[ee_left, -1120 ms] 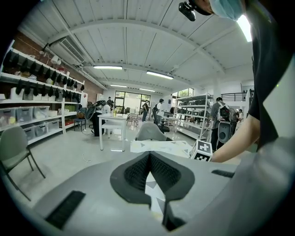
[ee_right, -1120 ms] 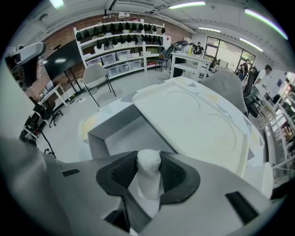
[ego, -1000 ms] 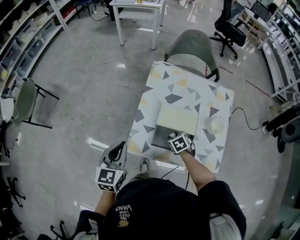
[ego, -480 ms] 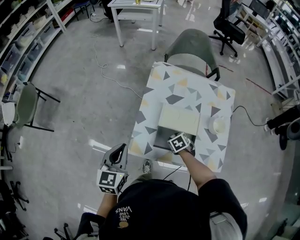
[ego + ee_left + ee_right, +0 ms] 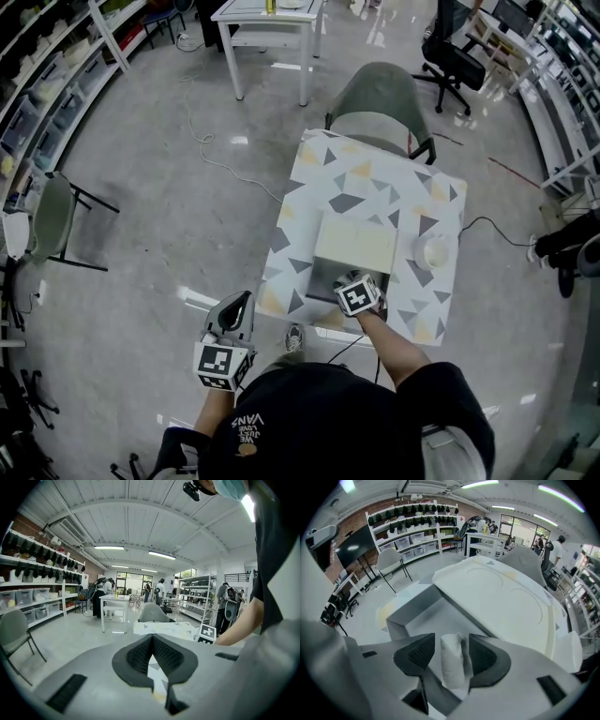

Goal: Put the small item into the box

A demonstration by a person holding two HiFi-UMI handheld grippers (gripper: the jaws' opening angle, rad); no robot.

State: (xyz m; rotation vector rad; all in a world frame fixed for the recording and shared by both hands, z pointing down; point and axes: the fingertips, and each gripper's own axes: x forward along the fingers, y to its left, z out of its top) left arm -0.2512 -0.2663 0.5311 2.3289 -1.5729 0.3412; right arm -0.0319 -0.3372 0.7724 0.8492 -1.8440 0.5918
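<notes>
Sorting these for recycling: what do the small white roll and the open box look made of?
Small white roll: looks like soft cloth or paper, matte, with a fuzzy, slightly crumpled surface; which one is unclear. Box: likely cardboard or thin board, matte grey inside, with flat panels, sharp folds and a pale lid.

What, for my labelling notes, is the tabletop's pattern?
White tabletop with grey and yellow triangles; clearest in the head view.

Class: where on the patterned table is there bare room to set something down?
Free: the far strip of table between box lid and chair, and the left strip beside the box. Crowded: the right, by the white round object; the near edge, where the right gripper, jaws just opened round the small white item, hangs over the box.
</notes>
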